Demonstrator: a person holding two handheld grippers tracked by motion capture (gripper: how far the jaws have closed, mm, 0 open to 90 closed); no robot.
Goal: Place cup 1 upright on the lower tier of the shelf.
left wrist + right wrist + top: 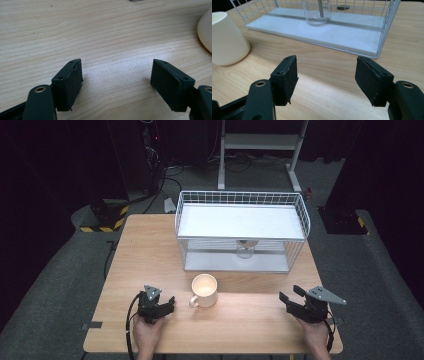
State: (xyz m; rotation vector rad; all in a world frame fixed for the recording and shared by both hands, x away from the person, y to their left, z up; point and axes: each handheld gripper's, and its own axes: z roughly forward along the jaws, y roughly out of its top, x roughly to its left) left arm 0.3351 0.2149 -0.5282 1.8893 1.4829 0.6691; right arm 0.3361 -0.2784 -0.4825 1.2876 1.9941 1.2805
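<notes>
Mug [204,290] upright on counter [250,320], between left claw [167,304] and right claw [291,296]; both claws part open, empty

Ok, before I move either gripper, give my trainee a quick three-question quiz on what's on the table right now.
1. True or false: the left gripper is shut on the cream mug.
2. Multiple choice: where does the clear glass stand? A) on the lower shelf of the white wire rack B) on the bare wooden table C) on the rack's top shelf
3. Which side of the mug, as seen in the high view, is its handle on?

Key
1. False: its jaws stand apart over bare table, beside the mug.
2. A
3. The lower left side, toward the left gripper.
</notes>
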